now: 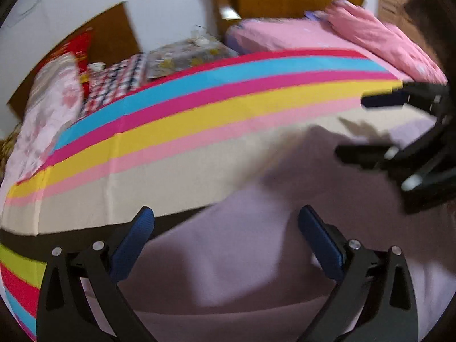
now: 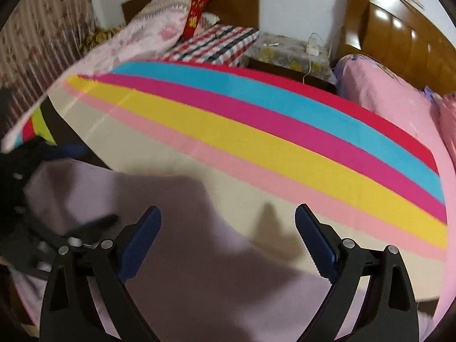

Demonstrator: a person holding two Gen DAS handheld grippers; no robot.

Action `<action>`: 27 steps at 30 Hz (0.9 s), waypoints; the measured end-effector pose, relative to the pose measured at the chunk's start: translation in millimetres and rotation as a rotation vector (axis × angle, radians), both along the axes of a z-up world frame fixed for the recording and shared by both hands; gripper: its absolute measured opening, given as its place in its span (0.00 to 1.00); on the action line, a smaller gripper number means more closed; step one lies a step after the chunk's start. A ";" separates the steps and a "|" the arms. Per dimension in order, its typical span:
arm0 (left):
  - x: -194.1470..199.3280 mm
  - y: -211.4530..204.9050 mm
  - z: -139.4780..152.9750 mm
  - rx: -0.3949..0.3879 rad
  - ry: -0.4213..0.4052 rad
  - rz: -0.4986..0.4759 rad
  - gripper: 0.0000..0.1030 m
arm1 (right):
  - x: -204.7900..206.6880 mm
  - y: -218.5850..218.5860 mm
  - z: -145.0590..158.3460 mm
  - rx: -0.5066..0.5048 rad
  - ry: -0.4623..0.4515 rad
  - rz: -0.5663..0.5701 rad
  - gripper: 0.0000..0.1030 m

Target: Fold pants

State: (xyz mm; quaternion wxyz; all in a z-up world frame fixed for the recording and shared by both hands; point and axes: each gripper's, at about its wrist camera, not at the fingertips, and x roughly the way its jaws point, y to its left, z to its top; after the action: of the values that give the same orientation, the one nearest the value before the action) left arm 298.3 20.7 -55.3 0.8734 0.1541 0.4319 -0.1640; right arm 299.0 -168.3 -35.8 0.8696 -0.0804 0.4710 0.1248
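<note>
My left gripper (image 1: 226, 245) has its jaws spread wide apart, with nothing between the blue pads (image 1: 134, 249). It sits above the pants (image 1: 228, 256), a pale lilac garment lying on the striped bedsheet (image 1: 171, 131) at the near side of the bed. Whether the pads touch the cloth I cannot tell.

My right gripper (image 2: 228, 245) also has its jaws wide apart and empty. In the right wrist view the pants (image 2: 176, 228) fill the lower left of the frame, and the sheet (image 2: 256, 131) runs away from them in cream, pink, yellow, magenta, blue and red bands.

Each gripper shows in the other's camera: the right one at the right edge of the left wrist view, over the far part of the garment, and the left one (image 2: 34, 199) at the left edge of the right wrist view, blurred.

Beyond the sheet I see a pink quilt (image 1: 384, 40), a floral pillow (image 2: 154, 28), a checked cloth (image 2: 216, 45) and a wooden headboard (image 2: 399, 34)
</note>
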 end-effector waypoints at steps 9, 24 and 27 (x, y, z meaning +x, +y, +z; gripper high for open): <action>9.2 12.7 -1.3 -0.081 0.050 0.082 0.98 | 3.5 -12.1 0.3 0.088 -0.127 -0.101 0.95; 24.4 41.8 -1.6 -0.229 0.092 0.174 0.98 | 10.9 -64.0 -1.4 0.359 -0.068 -0.214 0.85; 17.2 45.0 6.6 -0.248 0.035 0.168 0.98 | -47.1 -91.9 28.2 0.512 -0.110 -0.283 0.85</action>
State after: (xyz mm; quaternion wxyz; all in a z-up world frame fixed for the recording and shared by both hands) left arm 315.5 65.7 -48.6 0.8888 0.0053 0.4347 -0.1451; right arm 251.9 -260.2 -7.6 0.8945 0.2014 0.3830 0.1125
